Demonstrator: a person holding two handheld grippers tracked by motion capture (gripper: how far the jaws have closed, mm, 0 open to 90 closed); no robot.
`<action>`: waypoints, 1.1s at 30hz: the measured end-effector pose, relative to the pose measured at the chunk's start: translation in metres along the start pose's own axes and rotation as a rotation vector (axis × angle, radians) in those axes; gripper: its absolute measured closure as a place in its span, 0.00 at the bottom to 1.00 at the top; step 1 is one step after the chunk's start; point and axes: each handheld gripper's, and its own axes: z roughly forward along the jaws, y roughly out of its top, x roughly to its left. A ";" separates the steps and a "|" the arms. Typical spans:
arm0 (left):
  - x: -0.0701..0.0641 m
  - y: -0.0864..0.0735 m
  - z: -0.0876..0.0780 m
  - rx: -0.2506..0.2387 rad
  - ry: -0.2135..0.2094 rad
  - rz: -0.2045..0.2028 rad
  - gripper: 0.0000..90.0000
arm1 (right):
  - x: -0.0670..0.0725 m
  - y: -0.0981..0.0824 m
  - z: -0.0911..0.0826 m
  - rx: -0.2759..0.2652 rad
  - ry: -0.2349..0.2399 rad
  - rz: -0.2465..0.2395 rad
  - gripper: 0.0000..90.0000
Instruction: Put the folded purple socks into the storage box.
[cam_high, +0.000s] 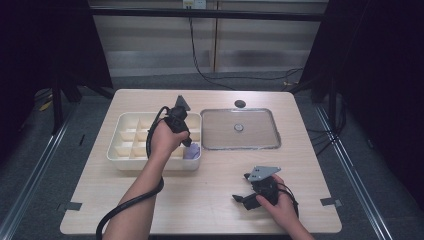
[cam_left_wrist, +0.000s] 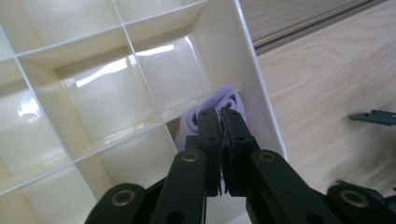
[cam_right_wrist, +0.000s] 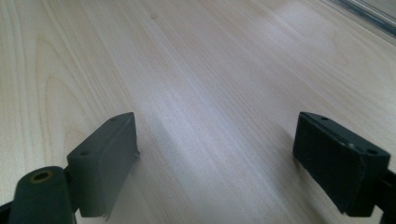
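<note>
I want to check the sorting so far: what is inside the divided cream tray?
A rolled lilac cloth lies in the near right corner compartment of the divided cream tray, below the shut left gripper. The other visible compartments look empty; the hand covers some.

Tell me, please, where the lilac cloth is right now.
The lilac cloth lies in the divided tray's near right corner compartment, just below the shut left gripper.

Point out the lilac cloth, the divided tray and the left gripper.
lilac cloth (cam_left_wrist: 229, 100), left gripper view, on its rolled top.
divided tray (cam_high: 116, 134), high view, on its left wall.
left gripper (cam_left_wrist: 221, 122), left gripper view, where the two shut jaw tips meet.
</note>
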 end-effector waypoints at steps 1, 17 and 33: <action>0.000 0.000 0.001 -0.003 0.001 -0.005 0.96 | 0.000 0.000 0.000 0.000 0.000 0.000 0.15; -0.001 0.002 0.026 0.037 0.002 0.003 0.98 | 0.000 0.000 0.000 -0.001 0.000 -0.001 0.15; 0.005 -0.009 0.041 0.025 -0.020 -0.002 1.00 | 0.000 0.000 0.000 0.001 0.001 0.003 0.15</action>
